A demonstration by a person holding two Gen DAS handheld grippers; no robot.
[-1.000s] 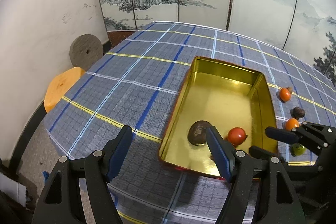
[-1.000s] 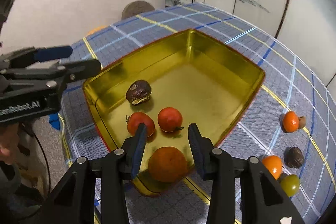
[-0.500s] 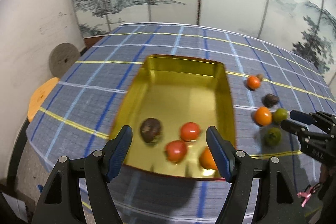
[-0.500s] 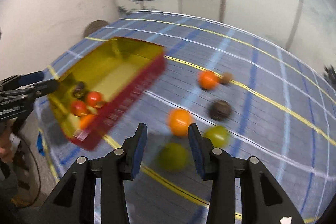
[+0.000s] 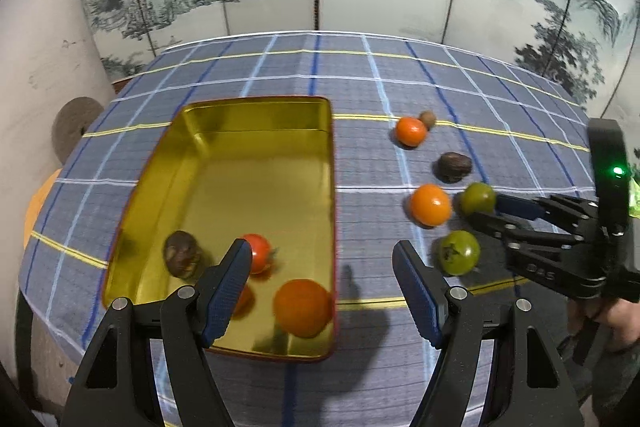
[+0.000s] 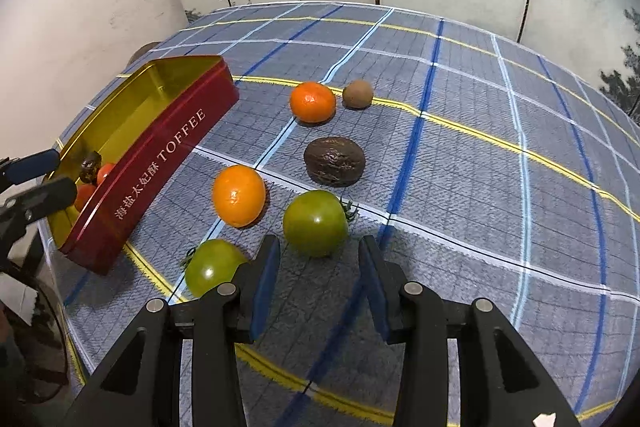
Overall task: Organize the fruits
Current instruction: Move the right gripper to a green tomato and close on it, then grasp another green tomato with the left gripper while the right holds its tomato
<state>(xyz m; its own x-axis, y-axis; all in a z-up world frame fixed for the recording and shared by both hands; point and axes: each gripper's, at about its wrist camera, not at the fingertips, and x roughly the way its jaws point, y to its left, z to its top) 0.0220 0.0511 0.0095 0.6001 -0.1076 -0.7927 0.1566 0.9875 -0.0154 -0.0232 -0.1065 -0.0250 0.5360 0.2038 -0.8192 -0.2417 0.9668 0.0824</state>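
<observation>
Right tool (image 6: 316, 281), jaws released, points at a green tomato (image 6: 315, 223) lying on the checked surface (image 6: 480, 155) beside the toffee tin (image 6: 160, 163). Likely smooth, soft and bruisable: grip lightly across its widest girth. Left tool (image 5: 322, 275) is released too, above the tin.

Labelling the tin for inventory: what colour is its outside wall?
Red with pale lettering, clearest in the right wrist view: tin.

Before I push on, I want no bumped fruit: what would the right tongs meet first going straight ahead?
Most likely the green tomato, which lies just ahead of the open right tongs, roughly centred between them; the exact gap is unclear.
</observation>
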